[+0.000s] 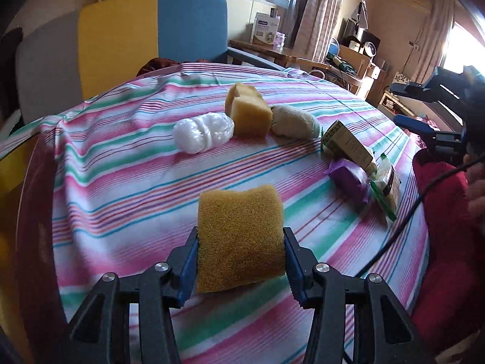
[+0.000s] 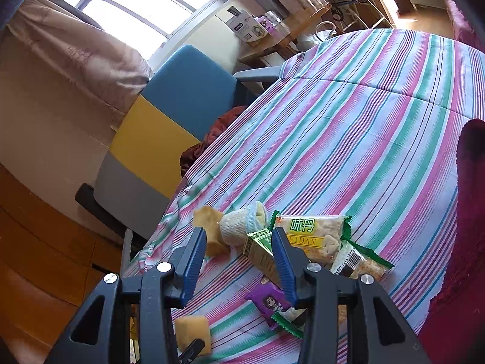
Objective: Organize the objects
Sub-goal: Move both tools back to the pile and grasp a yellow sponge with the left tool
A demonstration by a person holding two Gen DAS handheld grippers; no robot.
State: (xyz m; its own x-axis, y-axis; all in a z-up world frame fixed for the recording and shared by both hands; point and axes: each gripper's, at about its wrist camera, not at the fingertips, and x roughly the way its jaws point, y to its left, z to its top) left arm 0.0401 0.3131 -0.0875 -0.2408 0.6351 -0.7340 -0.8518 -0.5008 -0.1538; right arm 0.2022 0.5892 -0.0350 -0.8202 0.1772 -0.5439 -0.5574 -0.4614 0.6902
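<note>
My left gripper (image 1: 240, 236) is shut on a yellow sponge (image 1: 239, 212), its blue pads pressing both sides, just above the striped tablecloth (image 1: 121, 182). That sponge (image 2: 192, 333) also shows low in the right wrist view. Farther back lie a white plastic bundle (image 1: 203, 132), a second sponge (image 1: 250, 112) and a rolled sock (image 1: 292, 124). To the right sit a green box (image 1: 345, 144), a purple packet (image 1: 348, 179) and cracker packets (image 1: 386, 188). My right gripper (image 2: 239, 232) hovers open over the green box (image 2: 260, 251) and sock (image 2: 239, 224), holding nothing.
A chair with a blue, yellow and grey back (image 1: 151, 30) stands behind the table. A dark red cloth (image 1: 439, 242) covers the right edge, and a black cable (image 1: 394, 233) trails across it. A wooden side table (image 1: 272, 51) with boxes stands farther back.
</note>
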